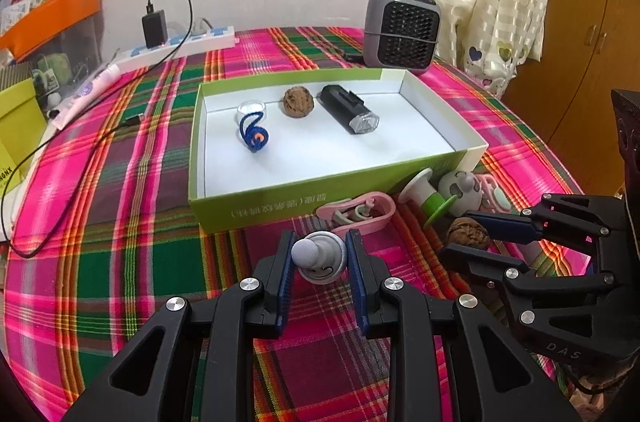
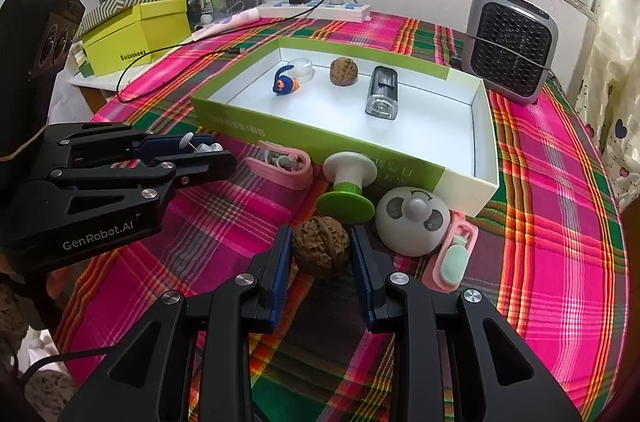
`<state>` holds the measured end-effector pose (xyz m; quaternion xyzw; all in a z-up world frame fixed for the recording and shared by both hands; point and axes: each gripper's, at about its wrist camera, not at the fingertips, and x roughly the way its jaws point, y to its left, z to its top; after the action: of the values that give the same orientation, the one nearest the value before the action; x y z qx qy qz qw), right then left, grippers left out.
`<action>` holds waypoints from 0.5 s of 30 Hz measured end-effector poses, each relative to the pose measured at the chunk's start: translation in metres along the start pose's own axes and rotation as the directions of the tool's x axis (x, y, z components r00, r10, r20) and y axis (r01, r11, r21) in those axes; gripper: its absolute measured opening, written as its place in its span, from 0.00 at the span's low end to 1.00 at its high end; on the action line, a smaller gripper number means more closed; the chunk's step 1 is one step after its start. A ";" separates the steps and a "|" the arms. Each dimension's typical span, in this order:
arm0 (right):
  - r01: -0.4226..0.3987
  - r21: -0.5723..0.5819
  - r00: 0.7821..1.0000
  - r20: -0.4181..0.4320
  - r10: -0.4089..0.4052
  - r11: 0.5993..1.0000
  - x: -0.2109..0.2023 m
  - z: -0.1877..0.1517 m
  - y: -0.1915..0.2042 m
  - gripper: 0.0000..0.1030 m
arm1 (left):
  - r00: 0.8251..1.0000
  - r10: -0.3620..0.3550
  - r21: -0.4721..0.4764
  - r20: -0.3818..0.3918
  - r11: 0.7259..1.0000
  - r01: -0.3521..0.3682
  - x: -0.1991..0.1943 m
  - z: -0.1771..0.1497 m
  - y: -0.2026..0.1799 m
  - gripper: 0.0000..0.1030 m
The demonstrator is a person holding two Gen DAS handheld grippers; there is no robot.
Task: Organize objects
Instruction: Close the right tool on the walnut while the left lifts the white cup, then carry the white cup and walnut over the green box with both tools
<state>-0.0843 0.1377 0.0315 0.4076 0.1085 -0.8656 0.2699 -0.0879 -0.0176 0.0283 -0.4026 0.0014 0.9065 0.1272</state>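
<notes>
My left gripper [image 1: 320, 242] is shut on a small white-grey knob toy [image 1: 318, 258] in front of the green-and-white box [image 1: 320, 192]. Just to its right, my right gripper [image 2: 321, 234] is shut on a brown walnut [image 2: 322, 252] that sits low over the plaid cloth. The box [image 2: 240, 126] holds another walnut [image 2: 344, 71], a black bike light [image 2: 382, 92] and a blue cord knot [image 2: 284, 84] beside a clear lid. Along the box's front lie a pink clip case [image 2: 280, 164], a white-and-green spool [image 2: 348, 186], a white dome toy [image 2: 412, 222] and a pink-and-mint piece [image 2: 452, 258].
A grey fan heater [image 2: 512, 50] stands behind the box at the right. A white power strip [image 1: 180, 46] with a black charger and its cable runs along the back and left. A yellow-green carton [image 2: 136, 38] sits off the table's left edge.
</notes>
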 end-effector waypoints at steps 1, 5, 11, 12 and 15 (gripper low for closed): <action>-0.001 0.001 1.000 0.003 0.001 1.000 -0.001 0.001 0.000 0.29 | 1.000 0.002 0.000 0.003 1.000 -0.002 -0.001 0.001 0.000 0.22; -0.006 0.005 1.000 0.014 0.006 1.000 -0.004 0.003 0.000 0.29 | 1.000 0.004 -0.001 0.017 1.000 -0.004 -0.006 0.003 -0.001 0.22; -0.013 0.015 0.999 0.034 0.013 1.000 -0.010 0.008 -0.002 0.29 | 0.999 0.001 -0.005 0.033 1.000 -0.001 -0.010 0.008 -0.002 0.22; -0.014 0.018 0.999 0.037 0.013 1.000 -0.011 0.009 -0.003 0.29 | 0.999 0.001 -0.004 0.037 1.000 -0.001 -0.011 0.009 -0.002 0.22; -0.015 0.027 0.999 0.045 0.014 1.000 -0.013 0.011 -0.006 0.29 | 0.999 0.001 -0.003 0.044 1.000 -0.001 -0.012 0.013 -0.002 0.22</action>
<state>-0.0881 0.1428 0.0481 0.3924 0.0874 -0.8740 0.2728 -0.0889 -0.0167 0.0460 -0.3830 -0.0024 0.9151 0.1262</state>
